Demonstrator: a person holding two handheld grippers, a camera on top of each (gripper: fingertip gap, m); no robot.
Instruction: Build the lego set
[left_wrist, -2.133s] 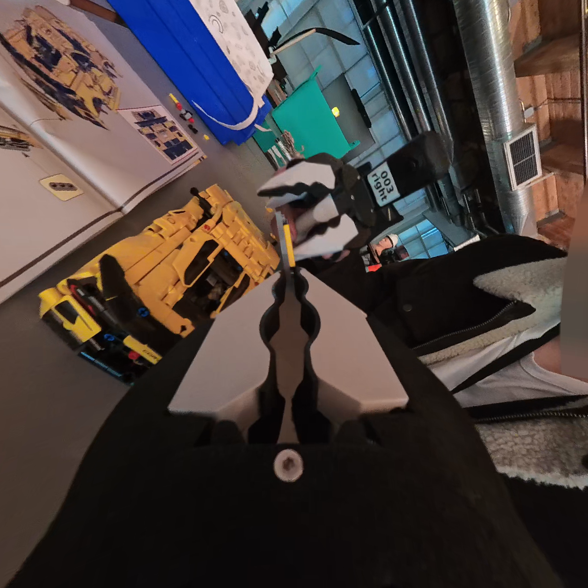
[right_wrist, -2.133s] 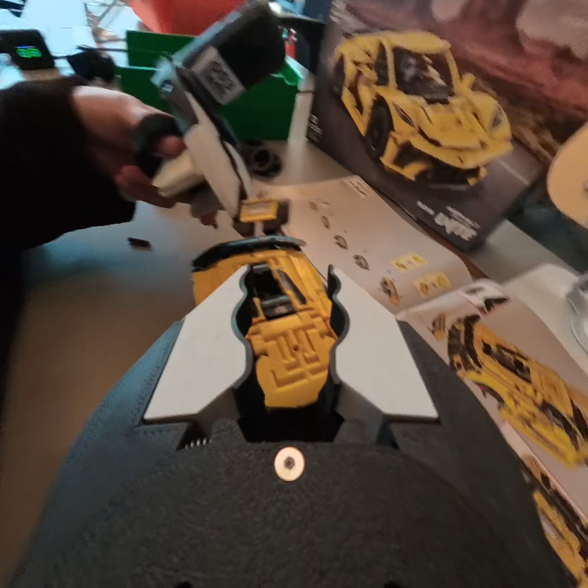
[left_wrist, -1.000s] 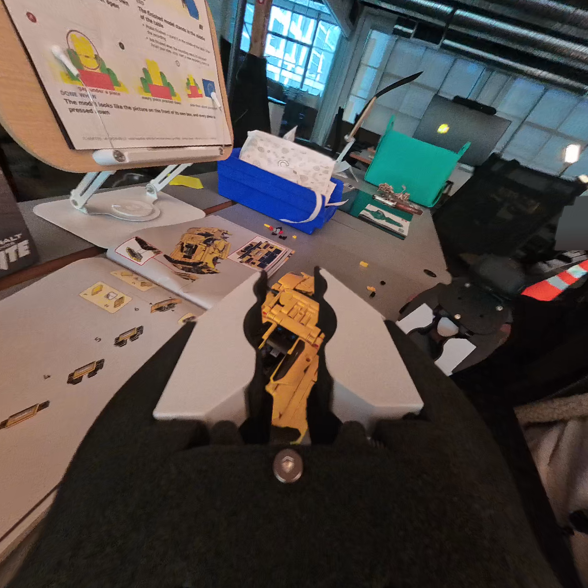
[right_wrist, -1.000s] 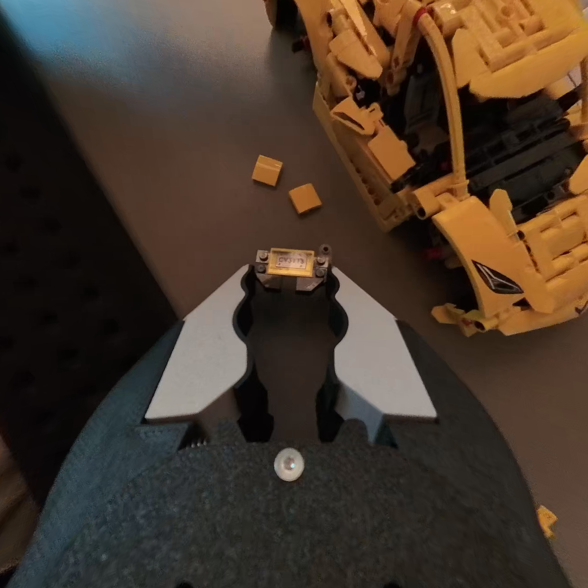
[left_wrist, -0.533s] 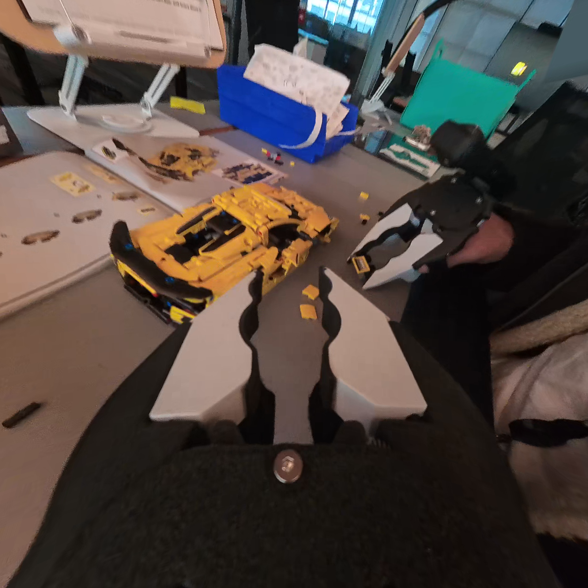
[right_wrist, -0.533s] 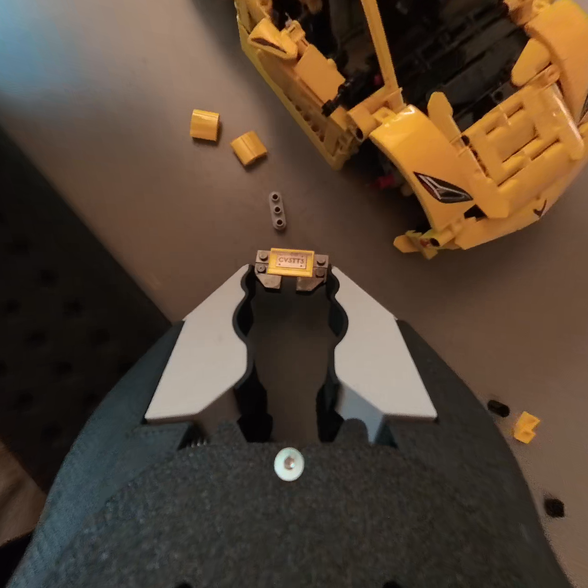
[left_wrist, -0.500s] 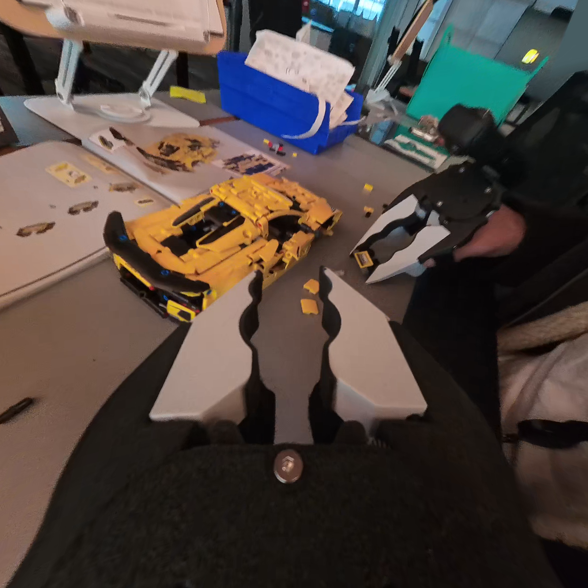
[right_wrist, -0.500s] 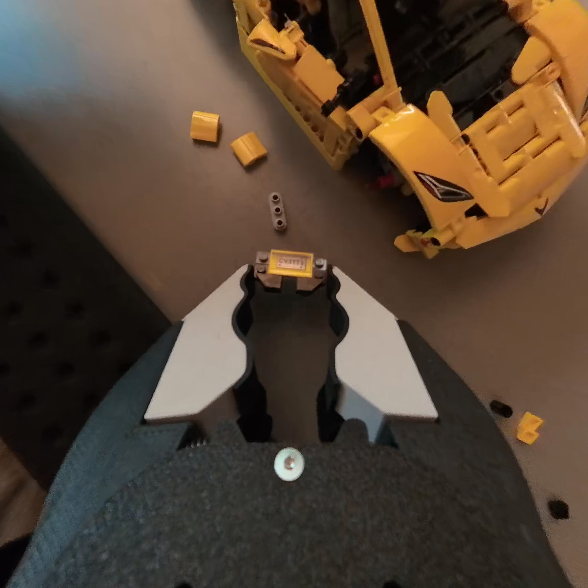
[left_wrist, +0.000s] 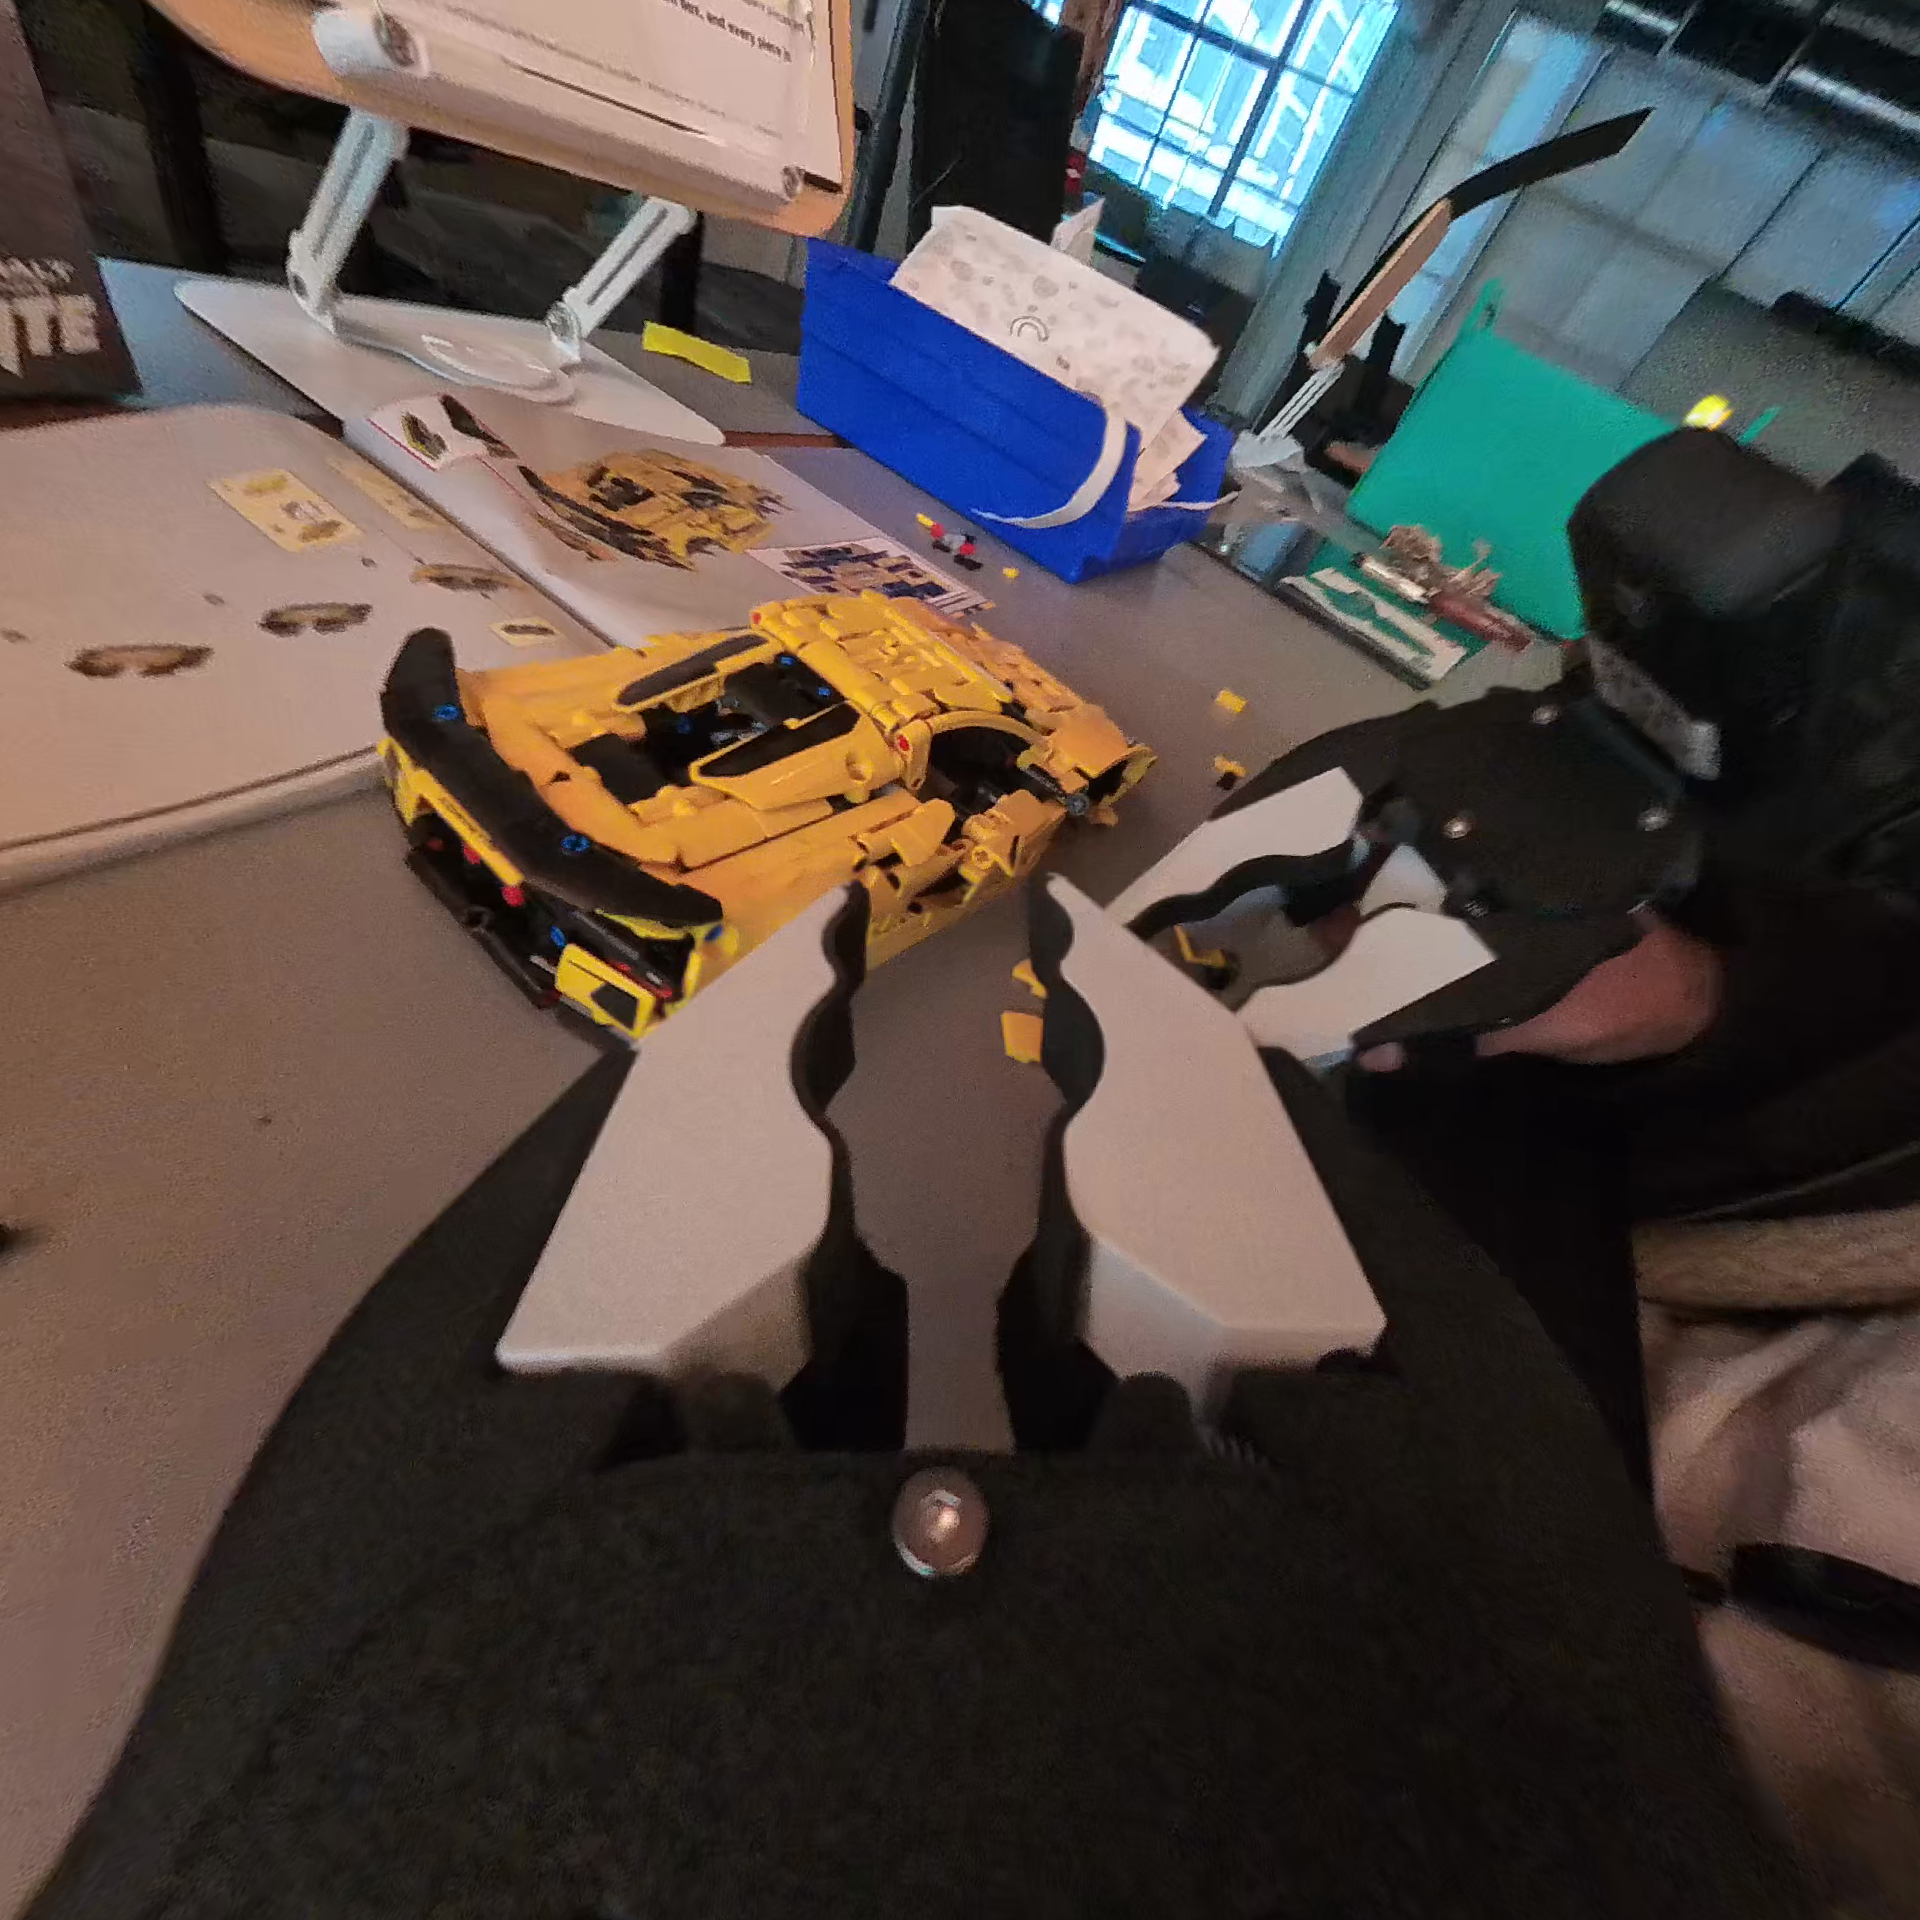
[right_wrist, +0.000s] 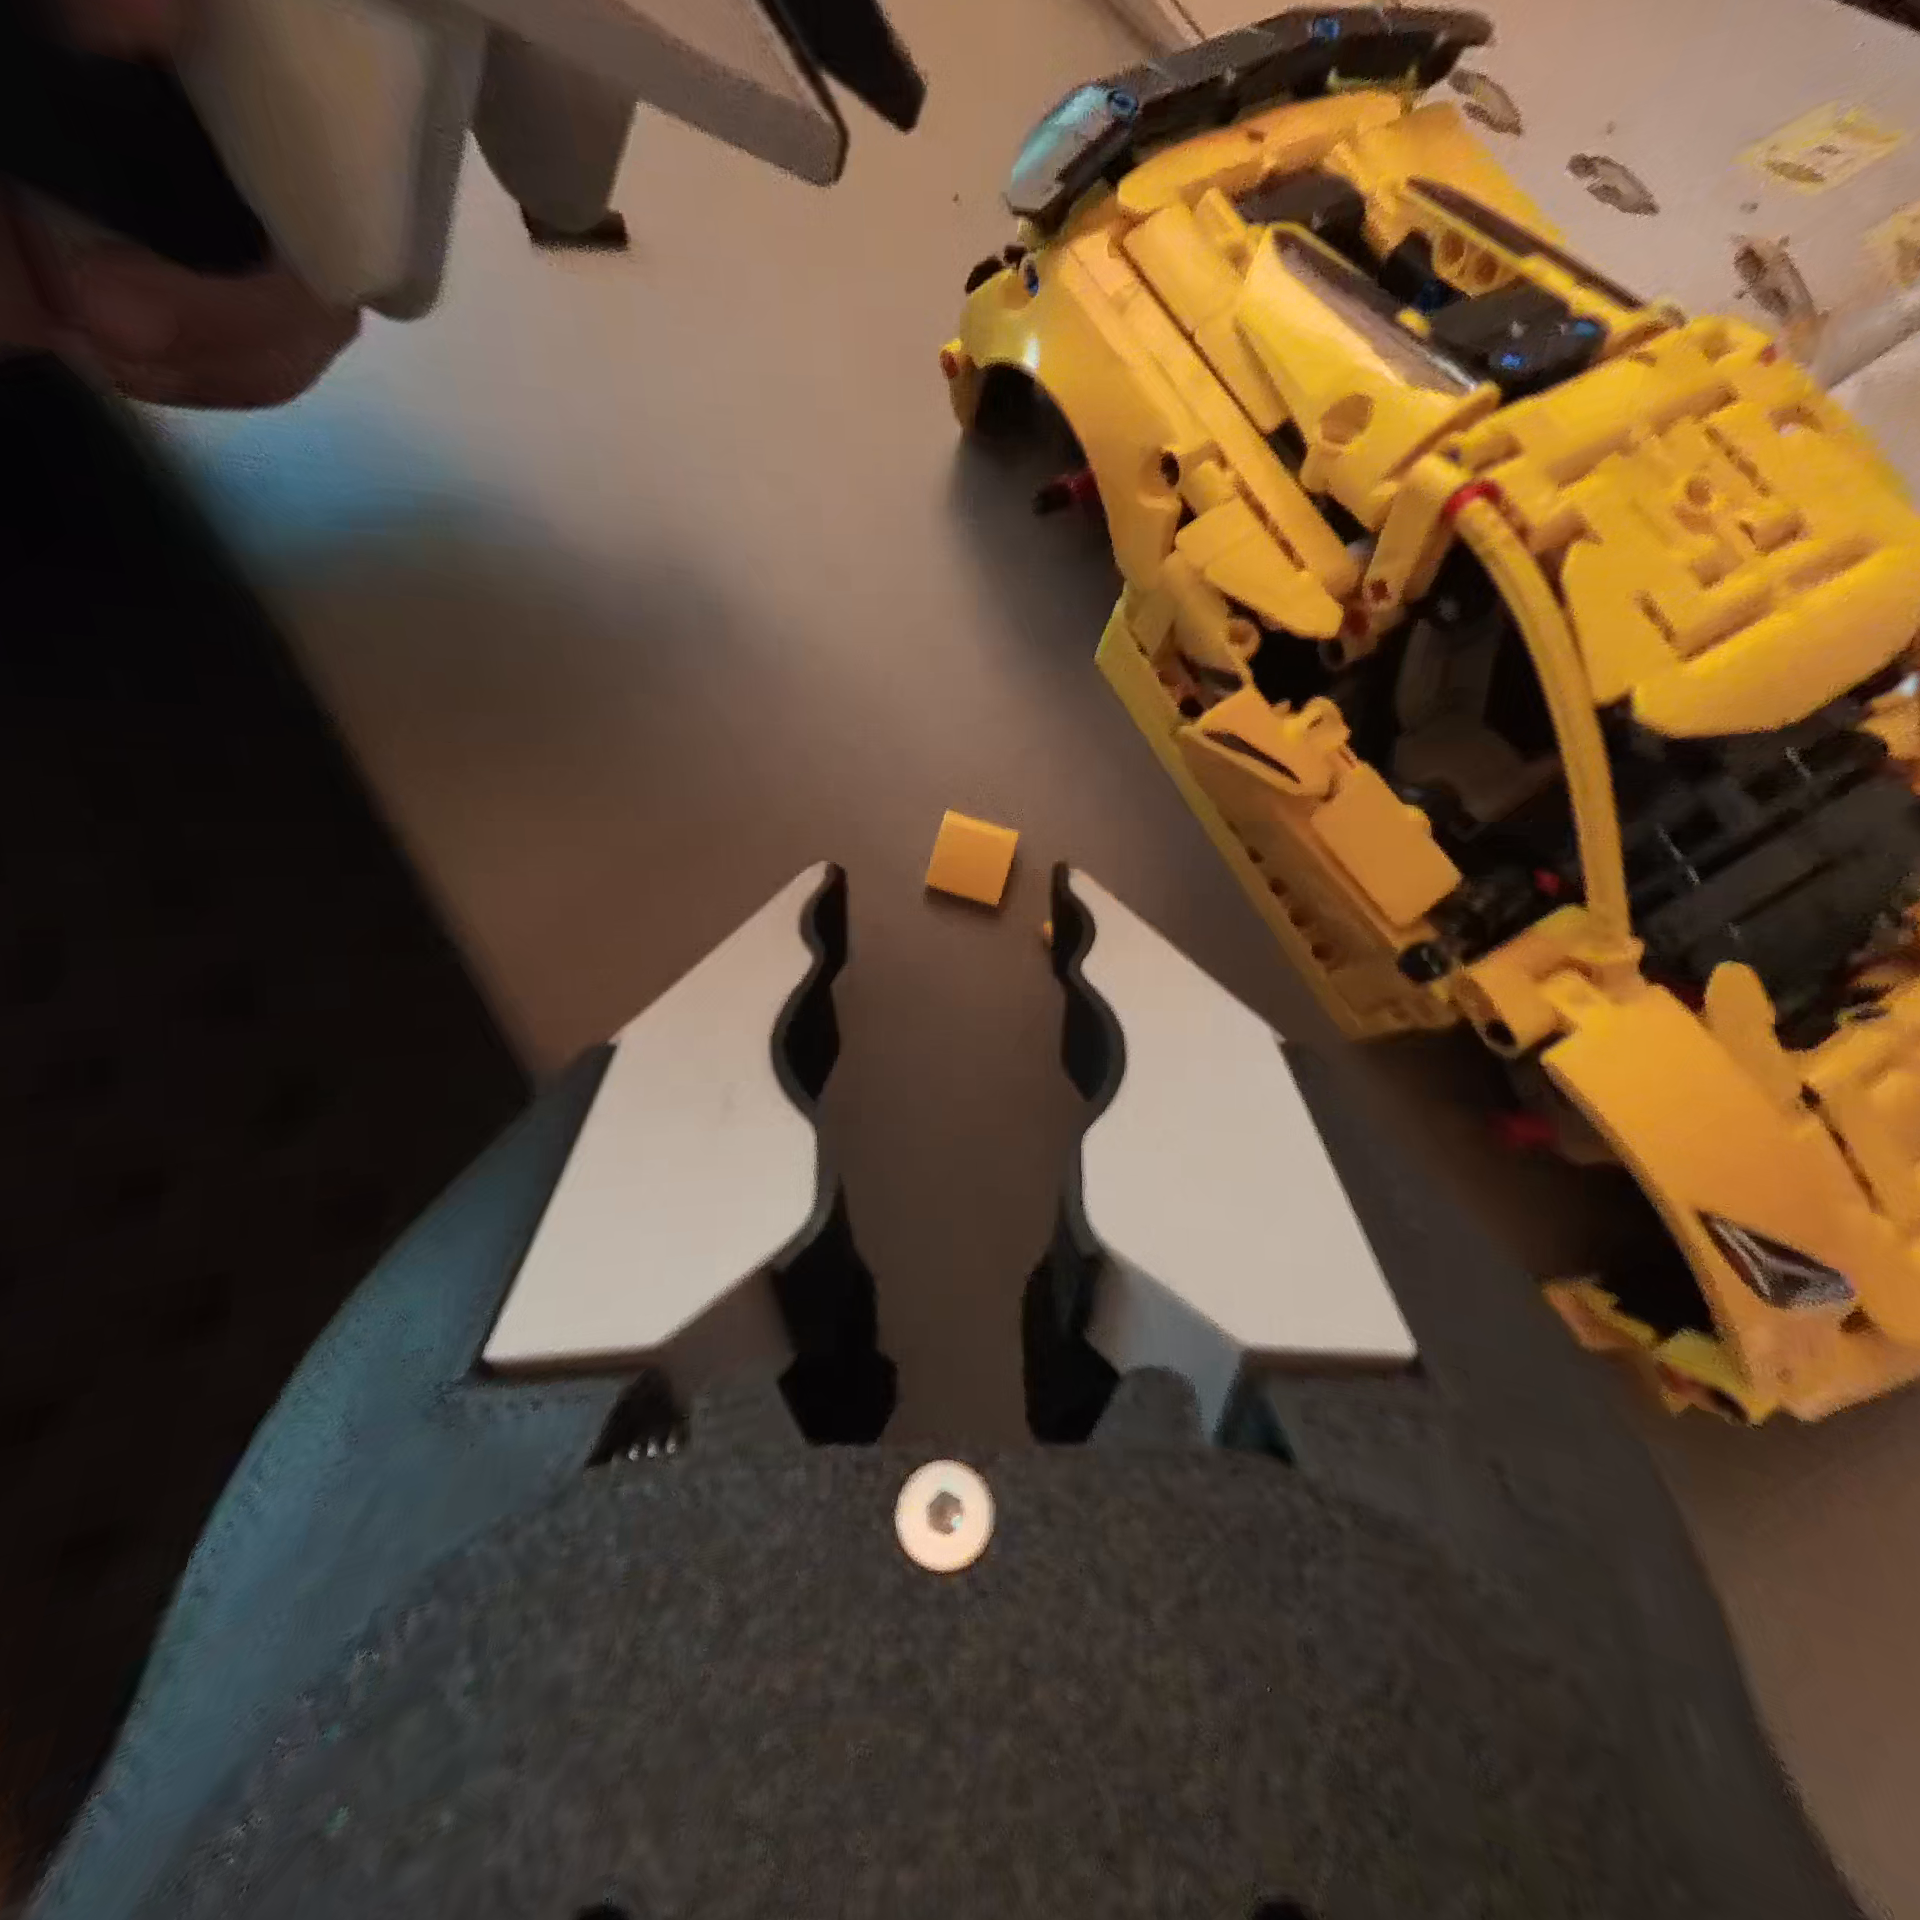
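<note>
Hovering low over the grey worktop (left_wrist: 229, 1039) in the left wrist view, the left hand-held gripper (left_wrist: 940, 904) is released, its jaws parted with nothing between them. The yellow lego car (left_wrist: 748, 769) sits on the worktop just ahead and to the left of its tips, black rear wing nearest the camera. Two small yellow pieces (left_wrist: 1023, 1023) lie beyond the tips, partly hidden by the right finger. Farther right, the right hand-held gripper (left_wrist: 1205, 940) comes in low over the worktop, jaws apart, with a small yellow part lying between them. Open instruction pages (left_wrist: 156, 623) lie behind the car, and a blue bin (left_wrist: 935, 416) stands farther back.

In the right wrist view, the right hand-held gripper (right_wrist: 945, 883) is likewise released and empty. A loose yellow tile (right_wrist: 969, 859) lies on the worktop just beyond the gap between its fingertips, not touching them. The lego car (right_wrist: 1507, 644) fills the right side, near the right finger but clear of it. The left hand-held gripper (right_wrist: 582, 94) shows blurred at the top left.
</note>
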